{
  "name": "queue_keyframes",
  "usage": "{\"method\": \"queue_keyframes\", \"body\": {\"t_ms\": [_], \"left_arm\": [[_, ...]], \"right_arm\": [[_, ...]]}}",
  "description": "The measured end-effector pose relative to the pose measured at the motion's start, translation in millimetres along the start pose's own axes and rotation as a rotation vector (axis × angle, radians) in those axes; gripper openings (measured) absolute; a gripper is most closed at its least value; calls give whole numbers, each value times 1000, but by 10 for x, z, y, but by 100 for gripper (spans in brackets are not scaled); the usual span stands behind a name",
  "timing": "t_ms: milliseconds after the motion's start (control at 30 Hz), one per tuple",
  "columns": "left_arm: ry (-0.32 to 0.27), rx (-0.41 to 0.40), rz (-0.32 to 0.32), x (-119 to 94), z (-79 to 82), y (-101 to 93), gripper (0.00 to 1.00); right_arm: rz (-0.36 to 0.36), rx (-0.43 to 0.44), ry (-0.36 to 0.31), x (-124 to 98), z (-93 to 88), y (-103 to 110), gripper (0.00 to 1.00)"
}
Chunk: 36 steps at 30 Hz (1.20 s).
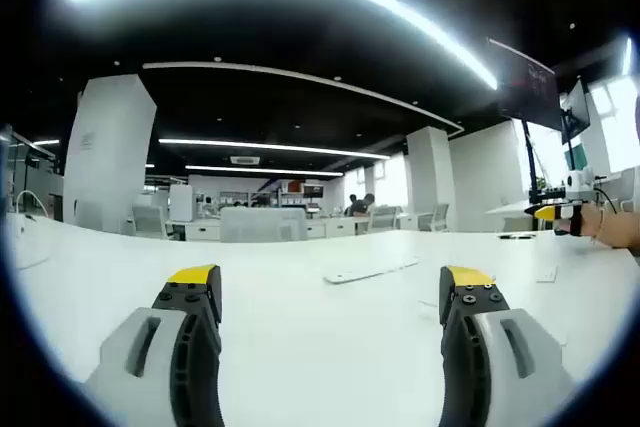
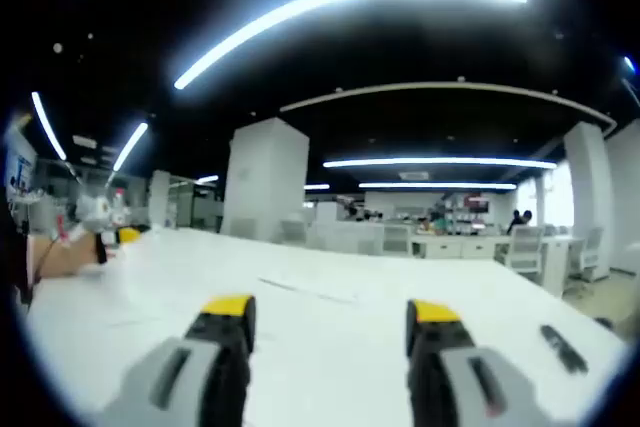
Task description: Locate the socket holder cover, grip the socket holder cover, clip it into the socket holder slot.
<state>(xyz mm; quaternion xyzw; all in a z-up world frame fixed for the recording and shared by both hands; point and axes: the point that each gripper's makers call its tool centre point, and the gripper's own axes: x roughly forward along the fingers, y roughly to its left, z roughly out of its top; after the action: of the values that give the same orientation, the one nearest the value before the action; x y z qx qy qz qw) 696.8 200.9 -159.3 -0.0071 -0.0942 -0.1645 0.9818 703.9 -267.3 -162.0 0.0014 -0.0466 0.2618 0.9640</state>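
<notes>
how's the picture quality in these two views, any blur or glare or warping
Left gripper view: sharp, the left claw and the flat white strip on the table are crisp; ceiling light strips blow out and bend with the fisheye. Right gripper view: softer, smeared by blur, the right claw looks fuzzy; same curved, glaring lights.

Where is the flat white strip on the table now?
In the left gripper view the strip lies flat on the white table, ahead of the open left gripper and slightly toward its right jaw, touching neither.
</notes>
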Motion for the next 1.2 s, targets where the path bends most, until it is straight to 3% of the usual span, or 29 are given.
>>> {"method": "queue_keyframes", "body": {"t_ms": [133,333,633,767,1200], "left_arm": [[21,22,50,-21,-74,185,88],[72,57,38,-9,-188,172,86],[58,43,26,3,-121,109,87],[46,10,13,8,-82,84,86],[47,-3,37,-7,-31,96,85]], "right_arm": [[18,65,-47,-44,146,40,62],[53,62,-88,-83,288,252,62],[25,46,-21,-23,81,140,62],[-1,26,-5,-16,38,18,62],[-25,-1,30,21,-82,-71,61]]}}
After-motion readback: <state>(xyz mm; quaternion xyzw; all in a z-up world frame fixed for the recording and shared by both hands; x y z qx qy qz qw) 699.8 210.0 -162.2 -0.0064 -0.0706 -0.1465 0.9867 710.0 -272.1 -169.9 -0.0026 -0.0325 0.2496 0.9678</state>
